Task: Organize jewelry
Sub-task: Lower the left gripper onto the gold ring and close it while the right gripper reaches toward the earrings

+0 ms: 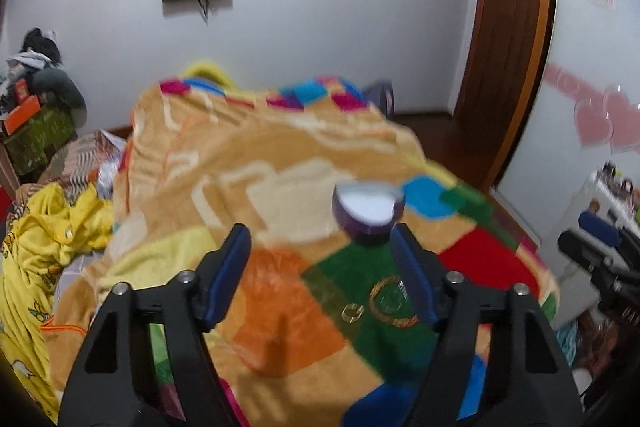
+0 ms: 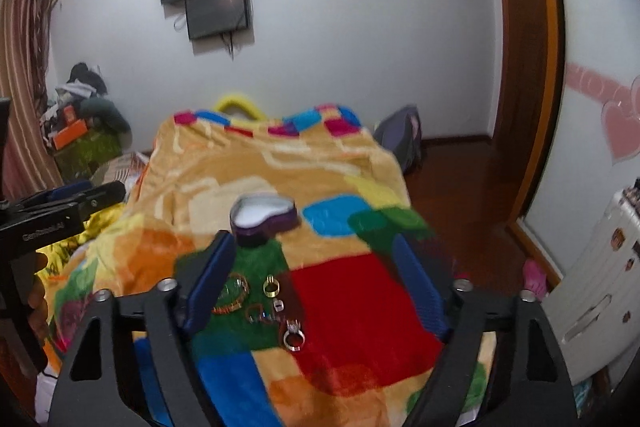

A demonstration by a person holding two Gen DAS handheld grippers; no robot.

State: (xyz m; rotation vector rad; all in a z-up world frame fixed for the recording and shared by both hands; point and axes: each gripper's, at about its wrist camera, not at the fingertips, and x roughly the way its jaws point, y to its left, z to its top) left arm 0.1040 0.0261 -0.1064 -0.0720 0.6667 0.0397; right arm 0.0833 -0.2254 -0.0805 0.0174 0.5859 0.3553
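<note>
Jewelry [image 2: 276, 303] lies loose on the bed's blanket [image 2: 360, 315], just short of the heart-shaped box [image 2: 264, 217], lid off, ready for filling. Both left tongs [image 1: 320, 275] and right tongs [image 2: 316, 291] gape wide, empty, hovering above.

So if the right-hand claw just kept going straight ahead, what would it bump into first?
Most likely the blanket near the jewelry: the open right gripper points down at the gold ring and silver ring. The purple heart-shaped box lies farther on. Depth is hard to judge.

Blurred lettering on the left gripper [image 2: 60, 215] body cannot be read reliably.
</note>
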